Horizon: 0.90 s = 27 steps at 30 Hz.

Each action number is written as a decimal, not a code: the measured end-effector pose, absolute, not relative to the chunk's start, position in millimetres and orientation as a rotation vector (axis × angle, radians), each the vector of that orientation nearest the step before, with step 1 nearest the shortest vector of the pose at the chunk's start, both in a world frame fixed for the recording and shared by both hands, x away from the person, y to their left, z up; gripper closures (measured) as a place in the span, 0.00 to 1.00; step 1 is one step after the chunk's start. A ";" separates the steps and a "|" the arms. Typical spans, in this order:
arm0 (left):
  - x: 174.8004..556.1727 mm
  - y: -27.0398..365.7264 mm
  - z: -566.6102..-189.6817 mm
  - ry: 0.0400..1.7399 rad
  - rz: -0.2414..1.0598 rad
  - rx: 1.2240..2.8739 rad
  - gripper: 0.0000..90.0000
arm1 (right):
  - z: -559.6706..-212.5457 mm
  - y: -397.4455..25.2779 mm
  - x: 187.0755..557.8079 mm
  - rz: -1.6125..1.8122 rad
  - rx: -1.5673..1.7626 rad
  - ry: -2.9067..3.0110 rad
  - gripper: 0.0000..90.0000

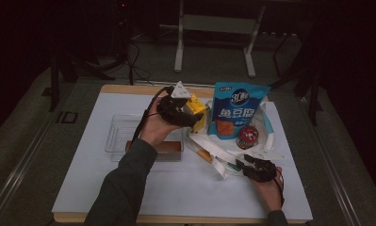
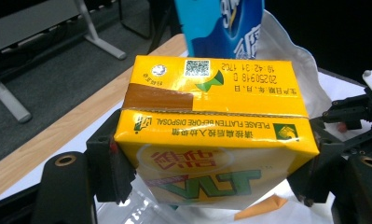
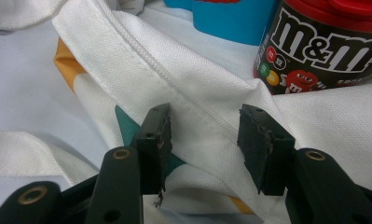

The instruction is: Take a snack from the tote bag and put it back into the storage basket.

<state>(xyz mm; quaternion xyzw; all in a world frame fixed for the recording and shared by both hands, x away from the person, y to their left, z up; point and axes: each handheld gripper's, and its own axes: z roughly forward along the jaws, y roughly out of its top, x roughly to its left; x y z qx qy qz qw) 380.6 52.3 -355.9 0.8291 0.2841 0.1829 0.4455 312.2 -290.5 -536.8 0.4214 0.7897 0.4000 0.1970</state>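
High view: you've got the left gripper [image 1: 188,113] raised over the white bag [image 1: 223,150] with the yellow drink carton [image 1: 198,110], clear of the plastic tray [image 1: 122,136]. Left gripper view: jaws clamp the carton's sides, steady for carrying. Right gripper view: your right gripper [image 3: 204,135] stands open astride the bag's hem, holding nothing, poised to pin the fabric by the M&M's tub [image 3: 328,44]

Yellow drink carton [image 2: 211,135], printed label upside down, tipped on its side, held above the table's far middle, beside a blue snack bag [image 1: 236,110]
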 end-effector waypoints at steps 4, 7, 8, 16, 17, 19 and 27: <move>378.8 62.7 -355.3 0.729 0.464 2.037 0.31 | -536.8 -290.5 312.1 1.119 1.179 2.211 0.60; 378.0 71.0 -355.2 0.745 0.473 2.031 0.31 | -536.8 -290.6 312.1 1.120 1.179 2.211 0.60; 378.0 73.5 -355.2 0.749 0.477 2.029 0.31 | -536.8 -290.5 312.1 1.120 1.180 2.211 0.60; 376.3 91.4 -357.9 0.785 0.493 2.014 0.31 | -536.8 -290.5 312.1 1.119 1.179 2.211 0.60; 376.2 93.4 -358.5 0.791 0.499 2.010 0.31 | -536.8 -290.5 312.1 1.120 1.179 2.211 0.60; 376.1 97.9 -359.4 0.806 0.504 2.010 0.31 | -536.8 -290.5 312.1 1.120 1.179 2.212 0.60; 374.3 115.7 -363.7 0.840 0.517 1.993 0.31 | -536.8 -290.6 312.2 1.119 1.178 2.212 0.60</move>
